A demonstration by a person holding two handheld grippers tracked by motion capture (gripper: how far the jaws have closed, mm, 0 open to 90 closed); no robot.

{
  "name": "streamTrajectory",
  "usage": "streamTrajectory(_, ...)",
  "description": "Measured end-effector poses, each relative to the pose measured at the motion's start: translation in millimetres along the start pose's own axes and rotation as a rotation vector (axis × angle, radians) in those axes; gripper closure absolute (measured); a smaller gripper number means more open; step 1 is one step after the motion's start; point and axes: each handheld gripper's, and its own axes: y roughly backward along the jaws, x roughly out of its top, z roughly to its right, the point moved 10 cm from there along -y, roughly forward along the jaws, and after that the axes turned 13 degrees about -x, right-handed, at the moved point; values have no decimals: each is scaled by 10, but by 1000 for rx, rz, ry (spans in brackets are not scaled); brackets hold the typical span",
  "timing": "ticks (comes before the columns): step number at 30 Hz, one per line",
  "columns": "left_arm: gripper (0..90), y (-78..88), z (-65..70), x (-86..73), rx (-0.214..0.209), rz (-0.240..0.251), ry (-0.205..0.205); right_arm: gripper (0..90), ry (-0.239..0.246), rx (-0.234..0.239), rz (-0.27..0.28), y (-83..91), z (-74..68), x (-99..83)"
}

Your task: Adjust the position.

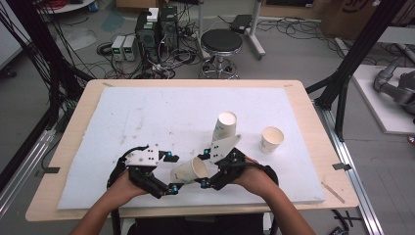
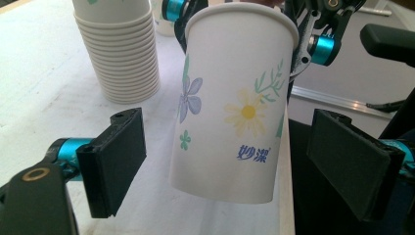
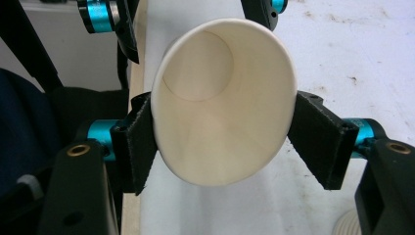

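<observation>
1. A paper cup (image 3: 222,105) is seen at the centre of the right gripper view, its rim squeezed into an oval between the two pads of the right gripper (image 3: 222,147), which are pressed against its sides.

2. In the left gripper view, the same cup (image 2: 235,107) is seen between the jaws of the left gripper (image 2: 244,164), which are spread wide and clear of it on both sides.

3. In the lower centre of the high view, the cup (image 1: 188,170) is held on its side, between both grippers, above the table (image 1: 78,127).

4. A stack of cups (image 2: 117,49) is seen in the upper left of the left gripper view.

The tall stack of flowered white paper cups (image 2: 117,49) is being cut off by the left gripper view's top edge. The held flowered paper cup's (image 3: 222,98) outer wall is being hidden in the right gripper view.
</observation>
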Motion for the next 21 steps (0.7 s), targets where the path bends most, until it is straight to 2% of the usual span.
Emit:
streamTrajectory(11, 151, -54, -13, -46, -4, -80, -6, 306, 63, -4, -62, -40, -17, 19)
streamTrajectory(21, 168, -130, -26, -115, -13, -178, -28, 306, 137, -7, -134, -85, -22, 54)
